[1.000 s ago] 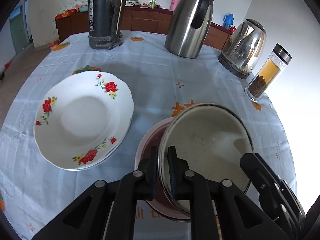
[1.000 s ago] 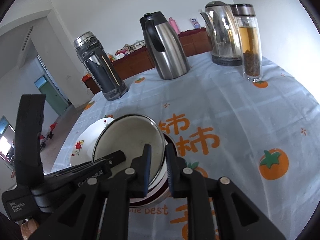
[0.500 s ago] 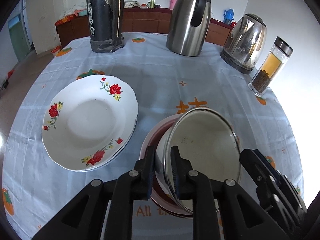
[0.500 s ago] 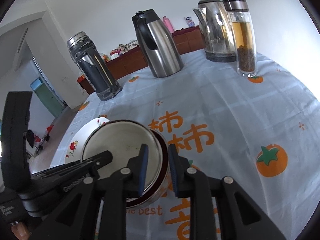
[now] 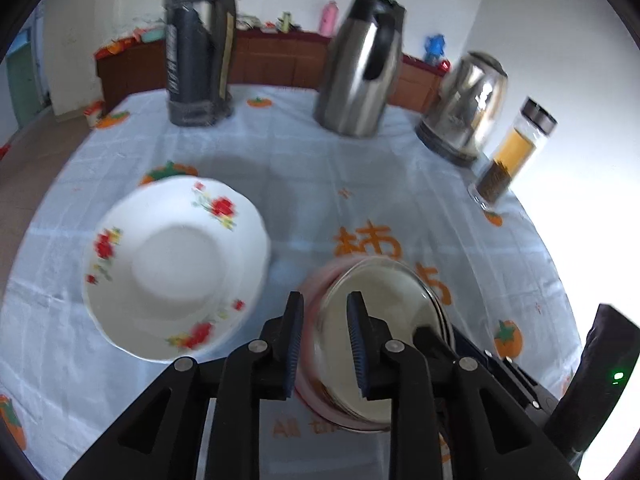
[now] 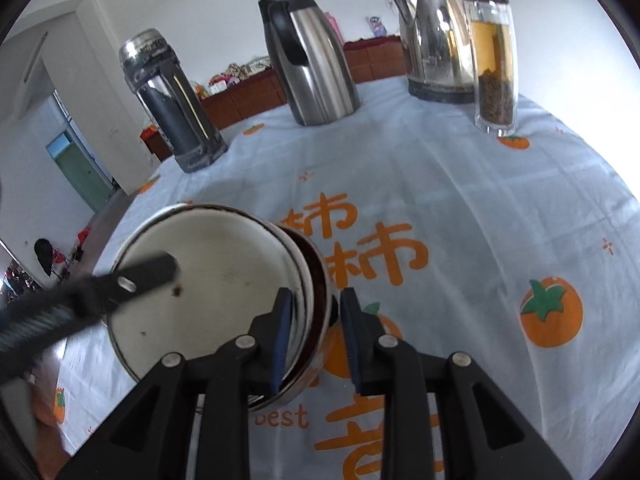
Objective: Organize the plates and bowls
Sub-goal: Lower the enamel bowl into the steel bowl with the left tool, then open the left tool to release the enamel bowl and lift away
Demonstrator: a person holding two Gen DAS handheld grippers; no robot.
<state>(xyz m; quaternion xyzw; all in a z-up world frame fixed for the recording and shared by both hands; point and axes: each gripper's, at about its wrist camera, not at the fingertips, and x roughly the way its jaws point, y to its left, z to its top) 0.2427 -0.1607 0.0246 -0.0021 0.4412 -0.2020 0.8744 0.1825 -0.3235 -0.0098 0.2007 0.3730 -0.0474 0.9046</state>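
The left gripper [image 5: 324,336] has its blue-padded jaws parted astride the near left rim of the steel bowl [image 5: 380,320]; they have just been opening, and a gap shows on either side of the rim, so nothing is pinched. The right gripper [image 6: 314,334] likewise stands apart over the bowl's right rim, having just opened, with the stacked walls between its pads but not squeezed.

The table is covered by a pale blue cloth [image 6: 480,200] printed with orange persimmons and orange lettering. From left to right at the far side stand a dark flask [image 5: 198,44], a steel carafe with a black handle [image 5: 360,68], an electric kettle [image 5: 466,108] and a glass tea bottle [image 5: 512,152]. Behind them runs a low brown sideboard [image 5: 280,56] against a white wall, and a green door [image 6: 78,168] shows at the left.

Nearer, at the left, white plates with red flowers [image 5: 176,268] lie stacked. To their right the steel bowl sits nested in a pinkish-rimmed, dark red bowl [image 6: 320,280], slightly tilted inside it.

Both grippers point downward at a slant, meeting at the bowls from opposite sides.
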